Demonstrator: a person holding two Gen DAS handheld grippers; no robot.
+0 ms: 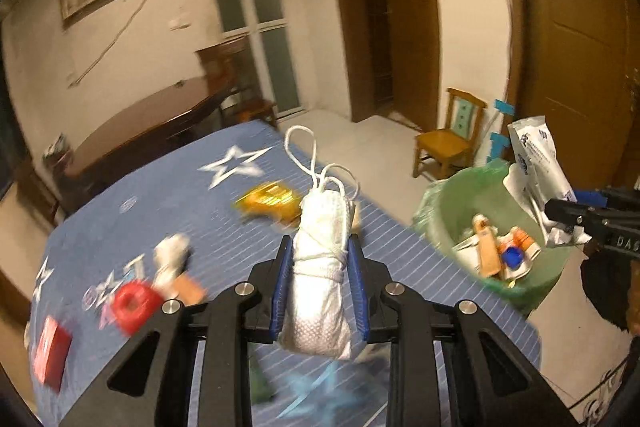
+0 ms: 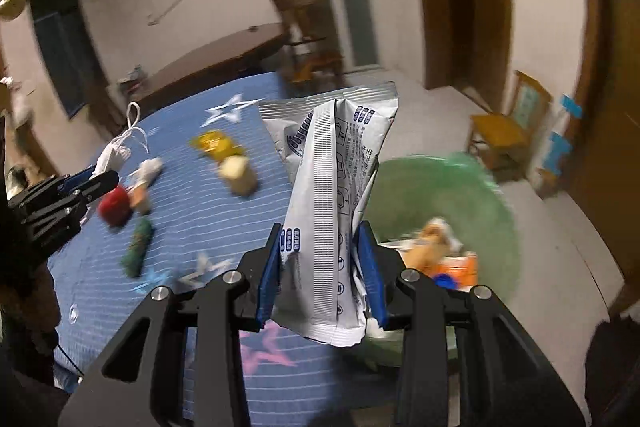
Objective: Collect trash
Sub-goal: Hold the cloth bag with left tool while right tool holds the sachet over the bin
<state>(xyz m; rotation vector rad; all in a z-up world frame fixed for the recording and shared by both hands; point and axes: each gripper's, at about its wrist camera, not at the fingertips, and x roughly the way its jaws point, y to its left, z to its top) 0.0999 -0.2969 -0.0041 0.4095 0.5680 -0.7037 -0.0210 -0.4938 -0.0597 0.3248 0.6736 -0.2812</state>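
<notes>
My left gripper [image 1: 319, 259] is shut on a rolled-up white face mask [image 1: 320, 267], its ear loops sticking up, lifted above the blue star-print cloth [image 1: 180, 195]. My right gripper [image 2: 322, 259] is shut on a crumpled silver-white wrapper [image 2: 332, 195] held upright, beside the rim of the green-lined bin [image 2: 460, 195]. In the left wrist view the bin [image 1: 448, 207] stands off the table's right edge with trash inside, and the right gripper [image 1: 560, 215] holds the wrapper [image 1: 536, 163] over it. In the right wrist view the left gripper [image 2: 106, 179] with the mask [image 2: 112, 151] shows at far left.
Loose items lie on the cloth: a yellow wrapper [image 1: 268, 201], a red ring-shaped piece [image 1: 134, 303], a red box [image 1: 50, 351], a white piece [image 1: 172, 253], a green item [image 2: 138, 247], a pale cube [image 2: 238, 177]. A small wooden chair [image 1: 444, 143] and dark table [image 1: 140, 131] stand behind.
</notes>
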